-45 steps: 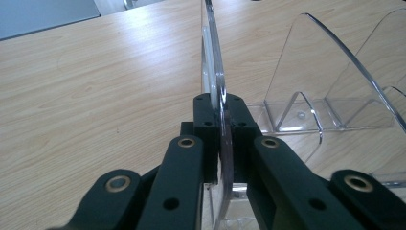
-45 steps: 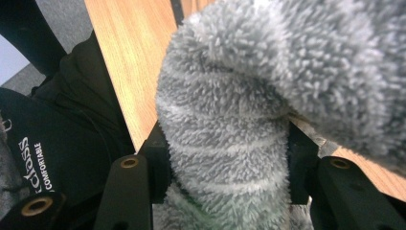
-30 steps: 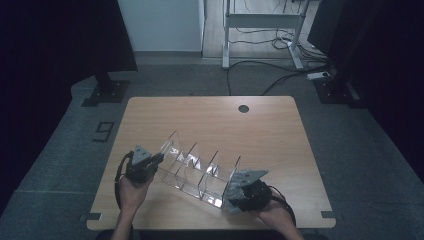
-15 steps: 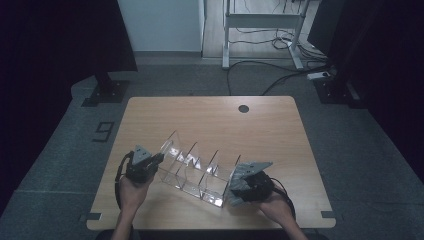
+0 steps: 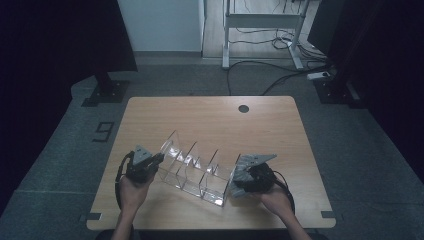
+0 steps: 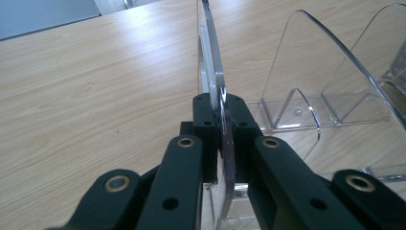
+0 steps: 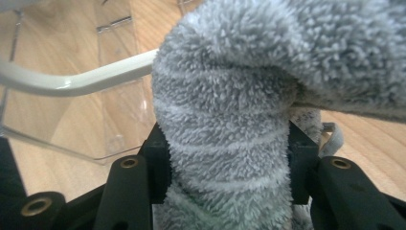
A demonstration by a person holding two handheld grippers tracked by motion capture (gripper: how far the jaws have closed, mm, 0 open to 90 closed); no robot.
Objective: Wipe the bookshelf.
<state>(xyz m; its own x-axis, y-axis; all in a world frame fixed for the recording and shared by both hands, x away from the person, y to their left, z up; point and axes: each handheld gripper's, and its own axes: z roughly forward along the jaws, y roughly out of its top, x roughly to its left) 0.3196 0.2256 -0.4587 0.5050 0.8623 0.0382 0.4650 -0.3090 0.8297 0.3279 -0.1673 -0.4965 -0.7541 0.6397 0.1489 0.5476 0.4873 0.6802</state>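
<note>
A clear acrylic rack (image 5: 192, 167) with several upright dividers lies slanted across the near half of the wooden table (image 5: 225, 125). At the rack's left end my left gripper (image 5: 158, 161) is shut on the end divider. In the left gripper view the jaws (image 6: 223, 120) pinch that clear plate (image 6: 210, 52) edge-on. My right gripper (image 5: 235, 182) sits at the rack's right end. In the right gripper view it (image 7: 230, 143) is shut on a grey fluffy cloth (image 7: 239, 96), which is bunched over the rounded rim of a clear panel (image 7: 72, 82).
A round cable hole (image 5: 243, 108) sits near the table's far edge. Beyond the table, a desk frame (image 5: 260, 20) and cables lie on the floor. A black stand base (image 5: 107, 92) is at the far left. Both forearms enter over the table's near edge.
My right gripper, with the cloth, has shifted a little away from the table's near edge along the rack's right end. The left gripper and the rack have stayed put.
</note>
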